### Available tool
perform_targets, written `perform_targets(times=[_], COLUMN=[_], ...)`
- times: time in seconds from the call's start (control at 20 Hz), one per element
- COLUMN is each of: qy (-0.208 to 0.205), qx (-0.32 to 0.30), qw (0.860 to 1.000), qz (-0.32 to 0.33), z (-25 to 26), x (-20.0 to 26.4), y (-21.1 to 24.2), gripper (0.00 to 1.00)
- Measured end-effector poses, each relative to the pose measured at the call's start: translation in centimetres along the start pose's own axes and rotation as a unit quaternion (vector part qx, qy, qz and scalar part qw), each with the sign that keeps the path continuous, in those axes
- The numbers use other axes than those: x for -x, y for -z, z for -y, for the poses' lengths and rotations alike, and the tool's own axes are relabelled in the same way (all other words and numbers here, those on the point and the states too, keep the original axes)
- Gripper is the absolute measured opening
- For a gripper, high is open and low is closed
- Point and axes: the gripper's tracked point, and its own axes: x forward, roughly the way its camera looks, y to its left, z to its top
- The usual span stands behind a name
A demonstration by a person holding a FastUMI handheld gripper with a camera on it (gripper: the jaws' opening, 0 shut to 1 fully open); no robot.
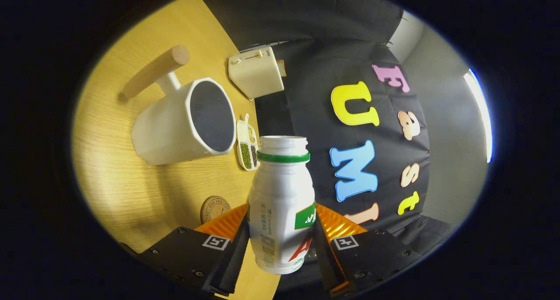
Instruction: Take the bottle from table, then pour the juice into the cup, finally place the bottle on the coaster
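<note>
Worktop (131,182) rolled steeply; edge close behind cup, little spare room. Cup (186,123) at 10 o'clock of bottle. Gripper (280,243) clamped on bottle (280,204), uncapped, mouth beside cup rim: likely spill past rim if tipped early. Coaster (214,209) at 9 o'clock, beside left finger.

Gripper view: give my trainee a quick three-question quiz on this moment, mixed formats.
1. True or false: the gripper is shut on the bottle.
2. The bottle's mouth is: A) capped, B) open.
3. What flat round thing lies on the table just ahead of the fingers, beside the bottle?

Key: 1 true, both orange fingers press its sides. 2 B. 3 the coaster; the white cup lies farther off.
</note>
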Motion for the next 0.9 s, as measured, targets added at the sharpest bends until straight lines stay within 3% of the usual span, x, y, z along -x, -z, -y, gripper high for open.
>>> perform_targets(times=[0.9], qy=[0.023], qx=[0.098], qw=[0.995], qz=[0.002], z=[1.8], x=[-0.6], y=[-0.6], gripper=[0.71])
